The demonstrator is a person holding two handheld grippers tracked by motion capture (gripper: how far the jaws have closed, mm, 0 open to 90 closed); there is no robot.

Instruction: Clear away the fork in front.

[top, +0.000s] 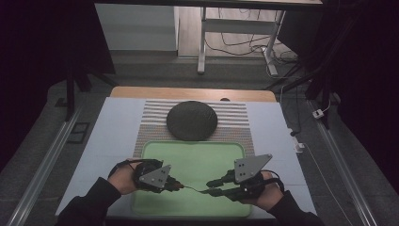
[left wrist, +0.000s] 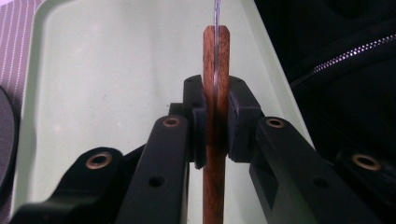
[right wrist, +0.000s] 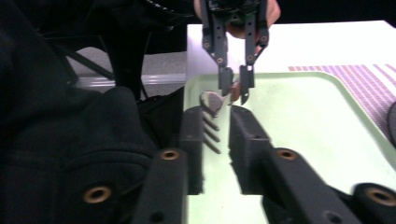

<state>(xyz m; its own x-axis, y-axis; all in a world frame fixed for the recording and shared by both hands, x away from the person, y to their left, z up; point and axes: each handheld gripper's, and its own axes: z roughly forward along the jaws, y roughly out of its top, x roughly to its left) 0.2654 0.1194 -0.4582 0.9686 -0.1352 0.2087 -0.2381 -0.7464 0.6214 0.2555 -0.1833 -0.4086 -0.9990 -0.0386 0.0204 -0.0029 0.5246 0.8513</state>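
A fork with a wooden handle hangs just above the pale green tray. My left gripper is shut on the handle, which stands straight between its jaws. The metal head and tines point toward my right gripper. That gripper is open, its jaws on either side of the tines with a gap showing. Farther off in the right gripper view, the left gripper clamps the handle end.
A dark round plate lies on a striped placemat beyond the tray. A pale sheet covers the table. The person's dark sleeves come in over the near edge. A desk frame and cables stand on the floor behind.
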